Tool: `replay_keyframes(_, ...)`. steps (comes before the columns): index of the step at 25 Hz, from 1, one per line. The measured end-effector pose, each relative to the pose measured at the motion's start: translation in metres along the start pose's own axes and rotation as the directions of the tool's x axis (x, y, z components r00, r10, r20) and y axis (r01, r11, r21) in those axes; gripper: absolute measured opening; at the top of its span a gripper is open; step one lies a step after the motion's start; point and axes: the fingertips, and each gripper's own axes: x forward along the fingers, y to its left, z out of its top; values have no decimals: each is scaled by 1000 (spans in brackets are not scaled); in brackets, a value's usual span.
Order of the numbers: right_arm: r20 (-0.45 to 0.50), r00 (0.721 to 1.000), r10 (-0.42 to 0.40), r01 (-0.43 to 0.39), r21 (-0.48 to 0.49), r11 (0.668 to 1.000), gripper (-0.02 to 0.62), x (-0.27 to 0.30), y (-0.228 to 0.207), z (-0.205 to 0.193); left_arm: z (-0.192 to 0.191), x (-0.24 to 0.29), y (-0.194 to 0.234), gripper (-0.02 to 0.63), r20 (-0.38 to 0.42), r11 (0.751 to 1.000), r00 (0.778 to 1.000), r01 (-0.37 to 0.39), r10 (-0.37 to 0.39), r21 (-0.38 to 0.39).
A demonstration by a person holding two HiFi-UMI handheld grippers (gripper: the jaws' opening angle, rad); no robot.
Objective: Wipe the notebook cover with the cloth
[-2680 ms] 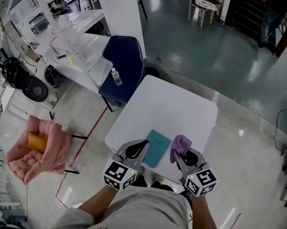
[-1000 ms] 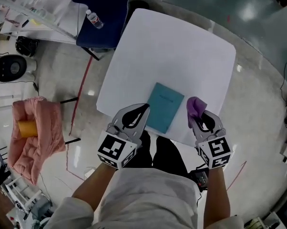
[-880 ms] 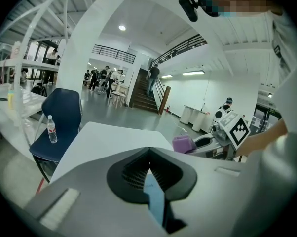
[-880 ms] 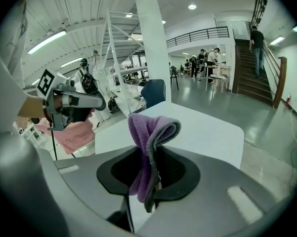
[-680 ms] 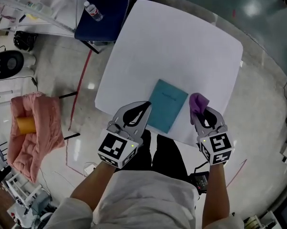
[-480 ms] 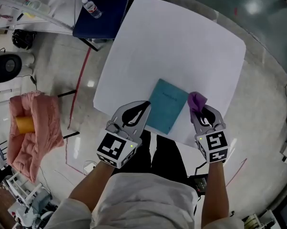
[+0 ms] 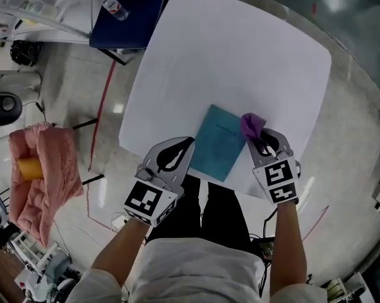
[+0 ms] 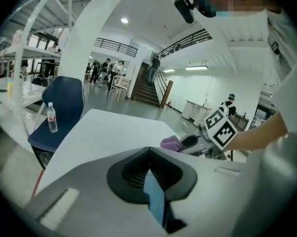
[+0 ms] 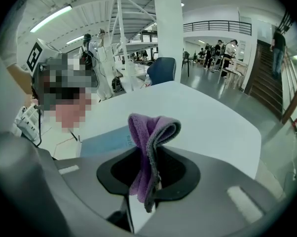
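Note:
A teal notebook (image 7: pixel 218 141) lies flat near the front edge of the white table (image 7: pixel 240 55). My left gripper (image 7: pixel 189 144) sits at the notebook's left edge. In the left gripper view its jaws are shut, with a teal sliver of the notebook (image 8: pixel 156 201) between them. My right gripper (image 7: pixel 257 135) is shut on a folded purple cloth (image 7: pixel 252 124), which sticks out past the fingertips and touches the notebook's far right corner. In the right gripper view the cloth (image 9: pixel 151 127) stands up from the jaws with the notebook (image 9: pixel 106 142) just behind it to the left.
A dark blue chair (image 7: pixel 127 21) with a water bottle (image 7: pixel 111 4) on its seat stands at the table's far left corner. A pink padded seat (image 7: pixel 45 185) holding an orange roll (image 7: pixel 31 167) is on the floor at the left. My legs are under the table's front edge.
My right gripper has carried the cloth left and forward, from beside the notebook onto its right corner. The left gripper has stayed at the notebook's left edge.

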Motion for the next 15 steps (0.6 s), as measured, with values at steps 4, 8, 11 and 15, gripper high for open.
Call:
replay_keyframes(4, -49, 999, 11, -13, -43, 999, 107, 16, -1, -5, -14, 4, 5, 1, -16, 1000, 1000, -2, 2, -14)
replay_keyframes(8, -93, 996, 9, -16, -80, 997, 107, 29, -3, -10, -19, 8, 7, 0, -14, 1000, 1000, 1, -1, -22)
replay_keyframes(11, -114, 993, 24, -33, -79, 996, 107, 35, -2, -12, -21, 7, 8, 1, -19, 1000, 1000, 1, -1, -19)
replay_keyframes(15, -126, 991, 42, -52, -75, 996, 107, 39, 2, -13, -21, 5, 9, 1, -20, 1000, 1000, -2, 2, -20)
